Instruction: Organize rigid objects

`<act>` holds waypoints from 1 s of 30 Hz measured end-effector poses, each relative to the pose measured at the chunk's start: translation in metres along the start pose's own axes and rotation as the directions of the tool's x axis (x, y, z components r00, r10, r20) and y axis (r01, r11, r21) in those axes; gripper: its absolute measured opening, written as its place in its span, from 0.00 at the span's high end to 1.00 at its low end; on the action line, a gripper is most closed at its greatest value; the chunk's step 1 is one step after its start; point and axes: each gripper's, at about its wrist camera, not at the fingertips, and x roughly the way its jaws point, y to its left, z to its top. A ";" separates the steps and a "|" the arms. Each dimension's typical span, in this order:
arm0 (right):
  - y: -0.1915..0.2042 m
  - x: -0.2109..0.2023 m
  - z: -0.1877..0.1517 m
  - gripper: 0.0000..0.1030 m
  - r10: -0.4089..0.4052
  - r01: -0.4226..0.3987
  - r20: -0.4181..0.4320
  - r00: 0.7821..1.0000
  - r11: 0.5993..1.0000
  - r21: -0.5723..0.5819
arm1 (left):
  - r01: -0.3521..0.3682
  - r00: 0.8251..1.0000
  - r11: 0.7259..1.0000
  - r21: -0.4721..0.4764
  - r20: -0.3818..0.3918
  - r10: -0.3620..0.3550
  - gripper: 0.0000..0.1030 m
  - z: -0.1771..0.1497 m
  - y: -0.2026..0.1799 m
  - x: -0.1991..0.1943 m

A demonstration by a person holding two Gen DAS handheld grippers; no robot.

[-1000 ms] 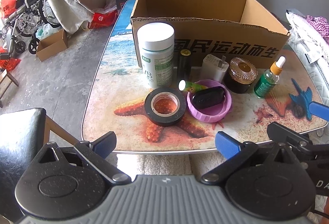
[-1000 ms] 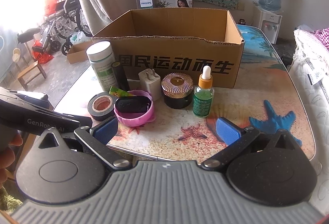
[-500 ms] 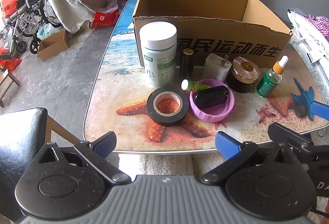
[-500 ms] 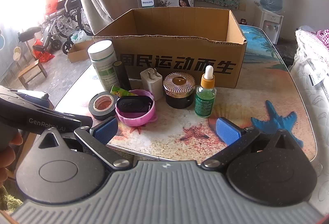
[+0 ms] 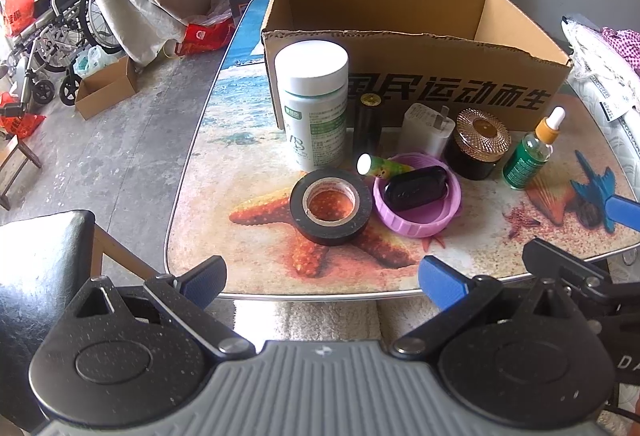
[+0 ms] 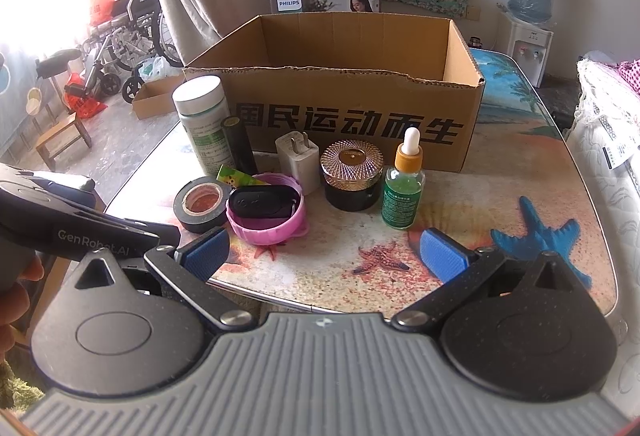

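Bare table (image 6: 500, 204) right of dropper bottle (image 6: 403, 188); crowded row of items fronting open-topped box (image 6: 360, 92)

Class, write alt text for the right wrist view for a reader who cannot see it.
An open right claw hovers at the near edge of a beach-print table, facing small items: tape roll, pink lid holding a black key fob, dropper bottle. An open cardboard box stands behind.

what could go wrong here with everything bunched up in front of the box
Items stand tightly packed, so an open left tool reaching for the tape may nudge the pink lid and spill the black fob lying on it. The tall white bottle and dropper bottle could topple if bumped. The box wall behind is high, so lifts need clearance.
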 end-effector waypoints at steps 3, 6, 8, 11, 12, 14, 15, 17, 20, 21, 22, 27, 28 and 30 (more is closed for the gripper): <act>0.000 0.000 0.000 0.01 0.000 0.000 -0.001 1.000 1.000 0.000 | -0.001 1.000 1.000 0.002 -0.001 0.001 0.00 0.000 0.000 0.000; 0.000 0.001 0.000 0.01 0.001 -0.001 -0.003 1.000 1.000 0.000 | 0.000 1.000 1.000 0.003 -0.001 0.000 0.00 0.000 0.000 0.001; 0.001 0.002 0.000 0.01 0.000 0.000 -0.005 1.000 1.000 -0.002 | 0.001 1.000 1.000 0.003 -0.003 -0.001 0.00 0.000 0.001 0.002; 0.000 0.002 0.001 0.01 0.001 -0.001 -0.008 1.000 1.000 -0.003 | 0.000 1.000 1.000 0.004 -0.004 0.000 0.00 0.001 0.001 0.002; 0.000 0.003 0.001 0.01 0.001 -0.001 -0.009 1.000 1.000 -0.003 | 0.000 1.000 1.000 0.004 -0.004 0.000 0.00 0.001 0.001 0.002; 0.000 0.003 0.001 0.01 0.001 -0.001 -0.013 1.000 1.000 -0.003 | 0.001 1.000 1.000 0.004 -0.007 0.000 0.00 0.001 0.000 0.003; 0.000 0.004 0.001 0.01 0.001 -0.002 -0.016 1.000 1.000 -0.003 | 0.000 1.000 1.000 0.004 -0.008 0.000 0.00 0.001 0.001 0.003; -0.001 0.006 0.001 0.01 0.001 -0.001 -0.020 1.000 1.000 -0.003 | 0.000 1.000 1.000 0.006 -0.012 0.000 0.00 0.003 -0.001 0.005; -0.001 0.007 0.002 0.01 0.001 -0.001 -0.025 1.000 1.000 -0.003 | 0.000 1.000 1.000 0.009 -0.019 0.000 0.00 0.005 -0.002 0.008; -0.001 0.008 0.002 0.01 0.001 -0.001 -0.027 1.000 1.000 -0.002 | 0.000 1.000 1.000 0.009 -0.021 0.001 0.00 0.005 -0.002 0.009; -0.001 0.009 0.002 0.01 0.001 -0.001 -0.030 1.000 1.000 -0.002 | 0.000 1.000 1.000 0.010 -0.023 0.000 0.00 0.006 -0.002 0.009; -0.002 0.015 0.003 0.01 0.001 -0.001 -0.046 0.999 1.000 -0.001 | 0.000 0.999 1.000 0.013 -0.036 0.000 0.00 0.008 -0.002 0.014; -0.002 0.017 0.004 0.01 0.002 -0.002 -0.050 0.999 1.000 -0.001 | 0.001 0.999 1.000 0.013 -0.038 0.000 0.00 0.009 -0.002 0.015; -0.002 0.020 0.005 0.01 0.003 -0.003 -0.055 0.998 1.000 -0.001 | 0.000 0.999 1.000 0.015 -0.044 0.001 0.00 0.010 -0.002 0.017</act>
